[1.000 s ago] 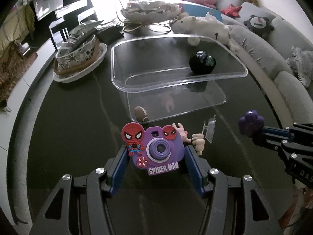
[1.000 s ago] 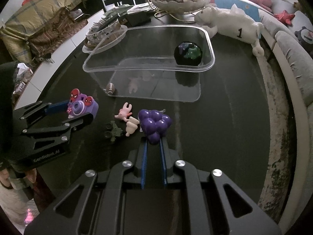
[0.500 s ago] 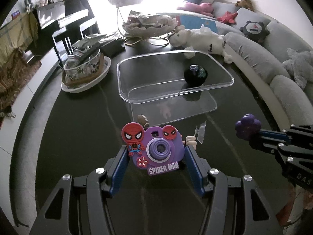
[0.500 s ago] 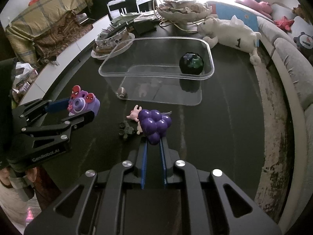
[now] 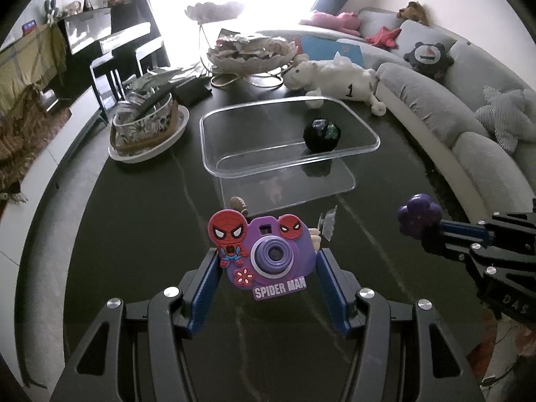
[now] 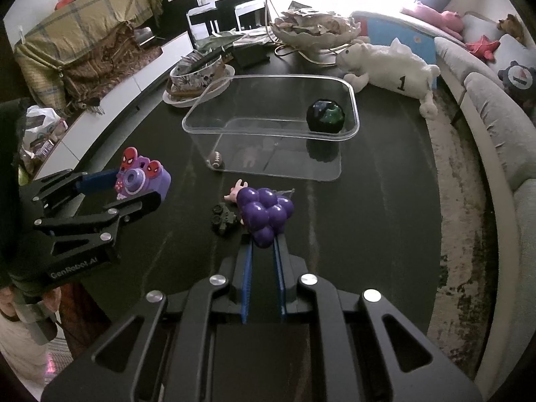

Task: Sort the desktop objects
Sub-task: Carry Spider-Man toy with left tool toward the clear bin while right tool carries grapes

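My left gripper (image 5: 268, 261) is shut on a purple Spider-Man toy camera (image 5: 264, 256), held above the dark table; the camera (image 6: 142, 179) also shows at the left of the right wrist view. My right gripper (image 6: 263, 234) is shut on a purple grape bunch (image 6: 266, 212), seen as grapes (image 5: 418, 219) at the right of the left wrist view. Ahead stands a clear plastic bin (image 5: 234, 164) holding a black ball (image 5: 322, 133). A small brown football (image 6: 216, 159), a pink figure (image 6: 237, 191) and a dark toy vehicle (image 6: 223, 221) lie on the table before the bin (image 6: 268, 122).
A patterned bowl on a white plate (image 5: 144, 127) sits left of the bin. A white plush animal (image 5: 338, 77) and a shell-shaped dish (image 5: 251, 55) stand behind it. A grey sofa (image 5: 435, 117) curves along the right. A small clear plastic piece (image 5: 328, 224) lies near the camera.
Both grippers have risen and pulled back with their toys held, so the bin and table items look smaller and farther away.
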### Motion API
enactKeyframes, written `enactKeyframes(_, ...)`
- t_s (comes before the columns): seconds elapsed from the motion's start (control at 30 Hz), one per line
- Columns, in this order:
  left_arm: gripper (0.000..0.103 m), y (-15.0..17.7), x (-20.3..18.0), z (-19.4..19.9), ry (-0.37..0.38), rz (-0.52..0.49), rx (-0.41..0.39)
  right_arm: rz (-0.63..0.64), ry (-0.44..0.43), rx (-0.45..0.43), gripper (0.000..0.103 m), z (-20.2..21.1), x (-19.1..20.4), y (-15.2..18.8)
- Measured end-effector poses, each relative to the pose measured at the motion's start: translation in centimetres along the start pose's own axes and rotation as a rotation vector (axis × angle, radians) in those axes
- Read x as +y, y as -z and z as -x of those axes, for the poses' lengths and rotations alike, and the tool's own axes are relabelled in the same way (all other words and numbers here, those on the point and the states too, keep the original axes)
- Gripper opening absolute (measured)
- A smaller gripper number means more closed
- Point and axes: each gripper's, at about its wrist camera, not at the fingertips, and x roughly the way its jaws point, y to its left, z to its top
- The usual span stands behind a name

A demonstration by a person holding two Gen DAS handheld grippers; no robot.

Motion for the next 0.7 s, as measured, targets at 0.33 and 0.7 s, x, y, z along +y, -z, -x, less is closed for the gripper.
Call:
enactKeyframes(0.33, 0.054, -0.9, 0.1, 2.0, -0.011, 0.0, -0.038, 0.007, 0.013, -0.05, 0.011, 2.2, 0.6, -0.7)
enactKeyframes(0.7, 0.054, -2.4, 0.6, 2.5, -0.017, 0.007, -0.045, 0.022, 0.027, -0.083, 0.011, 3.2, 1.0, -2.6)
